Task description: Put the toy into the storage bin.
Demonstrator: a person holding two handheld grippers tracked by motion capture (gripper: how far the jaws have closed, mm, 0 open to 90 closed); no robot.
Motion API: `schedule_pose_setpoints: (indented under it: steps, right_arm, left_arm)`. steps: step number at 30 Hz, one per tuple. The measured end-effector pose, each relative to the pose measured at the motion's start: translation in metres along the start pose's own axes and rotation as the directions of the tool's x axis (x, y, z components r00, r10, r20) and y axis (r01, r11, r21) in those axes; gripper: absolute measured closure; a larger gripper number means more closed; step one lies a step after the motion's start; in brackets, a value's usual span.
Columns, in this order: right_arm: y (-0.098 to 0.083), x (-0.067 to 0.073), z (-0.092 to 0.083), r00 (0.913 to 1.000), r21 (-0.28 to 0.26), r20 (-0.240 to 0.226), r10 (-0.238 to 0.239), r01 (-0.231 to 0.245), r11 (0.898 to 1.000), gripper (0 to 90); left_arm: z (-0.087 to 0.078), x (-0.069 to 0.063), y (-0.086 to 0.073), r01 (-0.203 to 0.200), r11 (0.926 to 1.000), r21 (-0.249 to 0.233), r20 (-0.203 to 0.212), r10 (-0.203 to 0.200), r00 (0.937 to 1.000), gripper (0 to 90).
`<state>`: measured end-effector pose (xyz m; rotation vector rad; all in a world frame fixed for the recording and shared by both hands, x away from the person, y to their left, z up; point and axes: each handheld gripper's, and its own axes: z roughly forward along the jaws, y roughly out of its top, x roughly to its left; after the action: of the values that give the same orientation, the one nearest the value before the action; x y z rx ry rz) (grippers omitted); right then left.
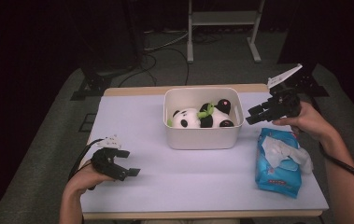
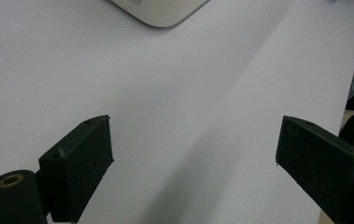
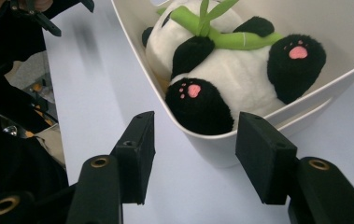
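A plush panda [image 1: 202, 116] with a green bamboo stalk lies on its back inside a white bin [image 1: 202, 138] at the middle back of the table. My right gripper [image 1: 254, 113] hovers just off the bin's right rim, open, pointing at it. In the right gripper view the panda [image 3: 230, 70] fills the bin [image 3: 212, 149] just beyond the open, empty right gripper [image 3: 193, 135]. My left gripper [image 1: 130, 163] rests at the front left of the table, open and empty. In the left gripper view the left gripper [image 2: 193, 140] is spread over bare tabletop, with the bin's corner [image 2: 160, 11] far ahead.
A blue pack of wet wipes [image 1: 279, 161] with a tissue pulled out lies on the white tabletop [image 1: 174, 182] at the right, under my right forearm. A metal stand [image 1: 223, 28] is on the floor behind the table.
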<state>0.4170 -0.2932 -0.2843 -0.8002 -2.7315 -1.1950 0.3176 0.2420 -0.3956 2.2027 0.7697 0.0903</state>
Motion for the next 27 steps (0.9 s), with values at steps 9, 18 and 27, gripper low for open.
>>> schedule_pose_setpoints:
  steps: [9, 18, 27]
  right_arm:
    - [-0.021, 0.001, 0.005, 0.9997, -0.007, -0.012, 0.023, -0.023, 1.0, 46.3]
    - [-0.038, 0.005, 0.004, 0.999, -0.002, -0.008, 0.044, -0.044, 0.999, 46.3]
    - [-0.057, 0.004, 0.01, 0.9975, -0.004, -0.016, 0.068, -0.068, 0.998, 46.3]
  left_arm:
    - [0.0, -0.001, 0.001, -0.009, 0.9999, 0.007, -0.005, 0.009, 0.9999, 10.0]
    - [-0.001, -0.001, 0.002, -0.008, 1.0, 0.004, -0.026, 0.008, 0.9996, 10.0]
    - [0.001, -0.002, 0.002, -0.01, 0.9999, 0.008, -0.016, 0.01, 0.9998, 9.9]
